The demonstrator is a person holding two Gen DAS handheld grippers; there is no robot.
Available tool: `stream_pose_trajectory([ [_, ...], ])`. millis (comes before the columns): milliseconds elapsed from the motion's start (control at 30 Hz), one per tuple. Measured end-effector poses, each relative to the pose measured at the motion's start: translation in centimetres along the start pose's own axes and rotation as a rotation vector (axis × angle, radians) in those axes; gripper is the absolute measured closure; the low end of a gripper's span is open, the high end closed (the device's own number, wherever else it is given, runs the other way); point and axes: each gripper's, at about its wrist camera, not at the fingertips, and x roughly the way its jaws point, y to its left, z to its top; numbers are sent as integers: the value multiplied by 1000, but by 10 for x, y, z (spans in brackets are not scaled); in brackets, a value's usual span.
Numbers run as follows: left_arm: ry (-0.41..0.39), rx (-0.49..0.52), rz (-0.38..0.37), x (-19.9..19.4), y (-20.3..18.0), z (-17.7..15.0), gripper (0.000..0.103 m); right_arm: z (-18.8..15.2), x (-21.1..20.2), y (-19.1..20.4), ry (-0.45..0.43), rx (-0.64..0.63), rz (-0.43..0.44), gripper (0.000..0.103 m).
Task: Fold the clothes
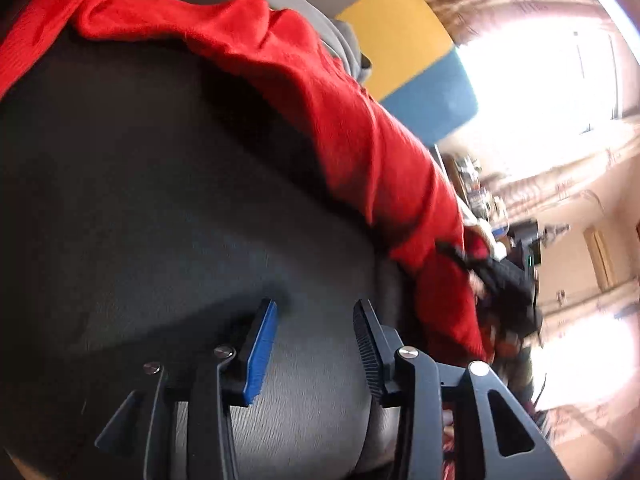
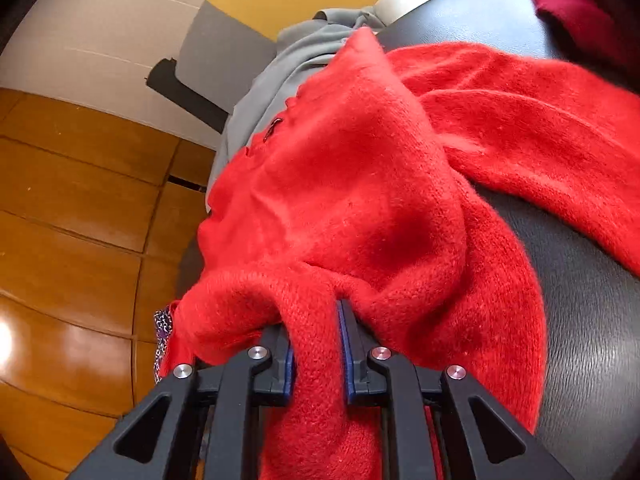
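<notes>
Left wrist view: left gripper (image 1: 316, 344) hangs with jaws apart and empty over the black table (image 1: 160, 200), red sweater (image 1: 352, 140) draped along its far edge; right wrist view: right gripper (image 2: 316, 344) clamps a sweater (image 2: 360, 184) fold above the table (image 2: 588, 320), wooden floor (image 2: 72, 208) alongside, no writing legible.
</notes>
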Motion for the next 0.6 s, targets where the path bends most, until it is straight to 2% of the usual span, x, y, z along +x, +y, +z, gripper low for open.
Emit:
stream_pose_trajectory([
  [133,-23,46,-35,20,-23,13,58,-1,1,-10,1,-5,62,86],
  [300,4,117,-87,48,-56,10,50,-1,3,-29,-43,2,170,86],
  [433,23,173,-67,76,-73,17,49,-8,2,-33,-74,-42,219,86],
  [600,-40,251,-1,98,-87,31,50,-10,5,-36,-84,-75,262,86],
])
